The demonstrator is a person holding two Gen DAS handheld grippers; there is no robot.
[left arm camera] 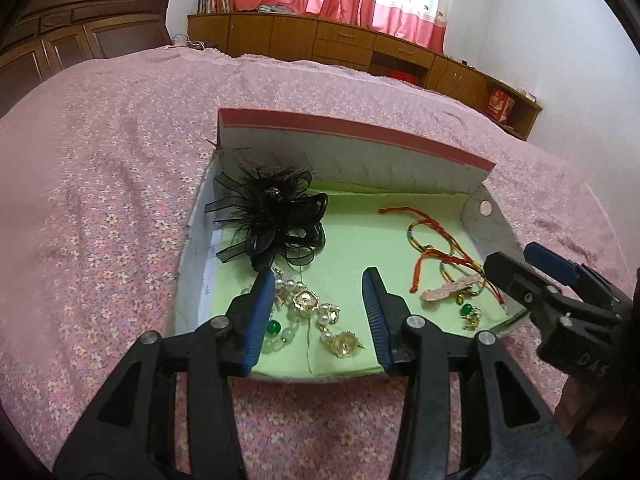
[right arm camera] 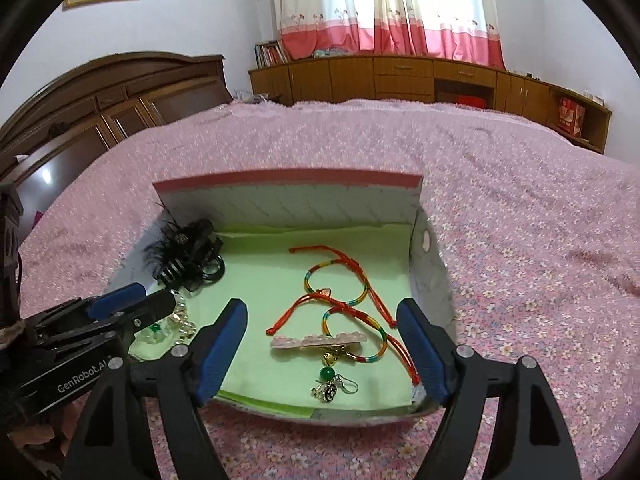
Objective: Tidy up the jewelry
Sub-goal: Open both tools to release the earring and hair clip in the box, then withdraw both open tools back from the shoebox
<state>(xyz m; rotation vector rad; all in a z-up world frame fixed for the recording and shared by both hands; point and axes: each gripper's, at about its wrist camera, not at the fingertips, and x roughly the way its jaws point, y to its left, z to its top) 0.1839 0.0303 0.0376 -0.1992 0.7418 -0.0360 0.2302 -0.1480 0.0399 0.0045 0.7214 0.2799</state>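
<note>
Green lining carries all the jewelry: my left gripper [left arm camera: 318,280] gapes empty over the pearl-and-gold pieces [left arm camera: 316,316] at six o'clock, my right gripper [right arm camera: 320,316] wide and empty around the cord bracelets [right arm camera: 344,300]. Sorting or finished, I can't judge.

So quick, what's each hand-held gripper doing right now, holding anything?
Left hand-held gripper: open, holding nothing, over the pearl and gold jewelry.
Right hand-held gripper: open, holding nothing, over the pink hair clip.
</note>
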